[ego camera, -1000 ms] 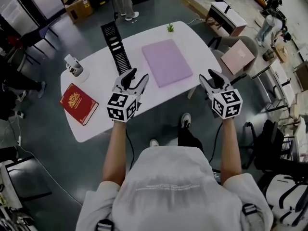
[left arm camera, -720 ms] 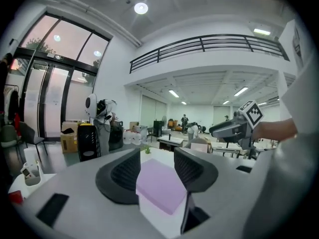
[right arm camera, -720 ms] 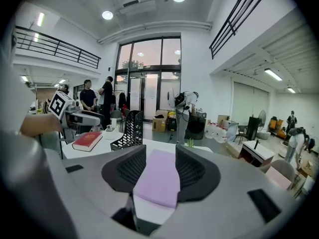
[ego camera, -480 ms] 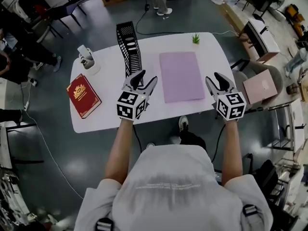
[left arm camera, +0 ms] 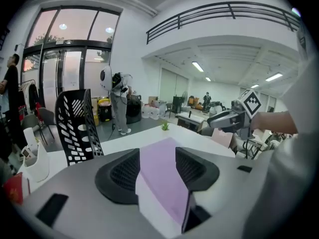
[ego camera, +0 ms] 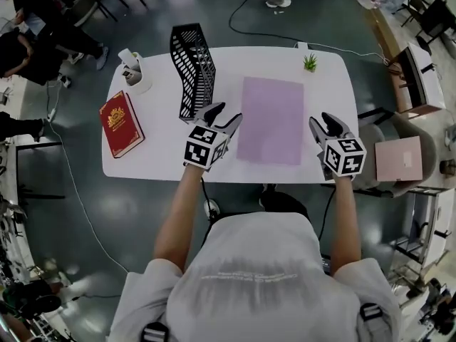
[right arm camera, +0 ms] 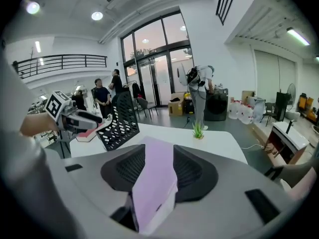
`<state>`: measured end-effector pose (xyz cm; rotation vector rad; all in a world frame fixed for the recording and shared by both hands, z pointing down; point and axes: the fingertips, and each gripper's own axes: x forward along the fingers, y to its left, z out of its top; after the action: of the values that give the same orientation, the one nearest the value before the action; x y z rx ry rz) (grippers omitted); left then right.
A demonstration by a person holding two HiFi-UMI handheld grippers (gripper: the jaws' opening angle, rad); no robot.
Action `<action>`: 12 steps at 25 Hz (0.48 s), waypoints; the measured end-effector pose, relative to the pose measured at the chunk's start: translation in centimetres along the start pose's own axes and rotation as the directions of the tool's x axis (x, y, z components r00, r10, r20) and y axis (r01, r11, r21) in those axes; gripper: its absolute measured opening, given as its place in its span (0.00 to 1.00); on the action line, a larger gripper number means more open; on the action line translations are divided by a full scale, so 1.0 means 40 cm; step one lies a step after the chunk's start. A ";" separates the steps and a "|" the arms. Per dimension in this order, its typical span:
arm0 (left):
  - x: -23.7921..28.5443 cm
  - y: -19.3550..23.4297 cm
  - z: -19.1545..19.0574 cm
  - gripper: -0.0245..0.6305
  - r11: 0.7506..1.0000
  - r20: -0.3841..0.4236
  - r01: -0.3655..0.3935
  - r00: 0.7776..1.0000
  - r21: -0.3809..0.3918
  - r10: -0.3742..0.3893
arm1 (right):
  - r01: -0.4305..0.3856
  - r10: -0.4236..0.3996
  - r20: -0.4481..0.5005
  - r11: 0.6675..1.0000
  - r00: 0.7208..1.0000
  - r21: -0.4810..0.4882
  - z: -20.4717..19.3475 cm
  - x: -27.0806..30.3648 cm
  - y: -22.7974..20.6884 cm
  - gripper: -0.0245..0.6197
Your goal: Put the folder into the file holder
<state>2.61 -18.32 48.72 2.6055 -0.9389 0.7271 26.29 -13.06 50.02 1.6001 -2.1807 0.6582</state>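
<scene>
Head view: folder point(ego camera: 271, 120) outside file holder point(ego camera: 191, 70); left claw point(ego camera: 226, 114), right claw point(ego camera: 324, 122) freshly widened, empty

A red book point(ego camera: 121, 123) lies flat on the white bench point(ego camera: 164, 161), well left of the left tongs point(ego camera: 226, 114). A white cup point(ego camera: 134, 71) stands beyond the book, near the bench's far left corner. A small plant point(ego camera: 310, 63) sits at the far edge, beyond the right tongs point(ego camera: 324, 121). A pink box point(ego camera: 397, 159) rests off the bench, right of the right tongs.
</scene>
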 end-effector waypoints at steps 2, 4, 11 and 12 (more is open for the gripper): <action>0.044 0.005 -0.016 0.40 1.000 -0.041 -0.018 0.999 -0.013 0.018 | -0.015 0.014 -0.038 1.000 0.999 -0.004 -0.025 0.042 -0.035 0.33; 0.076 0.010 -0.038 0.40 0.998 -0.077 -0.040 0.996 -0.041 0.037 | -0.038 0.038 -0.072 0.999 0.997 0.004 -0.050 0.082 -0.058 0.34; 0.166 0.029 -0.101 0.40 0.984 -0.148 -0.091 0.987 -0.153 0.068 | -0.096 0.119 -0.144 0.984 0.982 0.152 -0.126 0.197 -0.124 0.48; 0.178 0.033 -0.111 0.41 0.982 -0.158 -0.095 0.985 -0.166 0.069 | -0.107 0.134 -0.151 0.978 0.979 0.179 -0.137 0.209 -0.127 0.48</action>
<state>4.86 -21.14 56.43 2.3382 -1.0206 0.8131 28.73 -17.88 59.88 1.4437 -2.1632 0.9998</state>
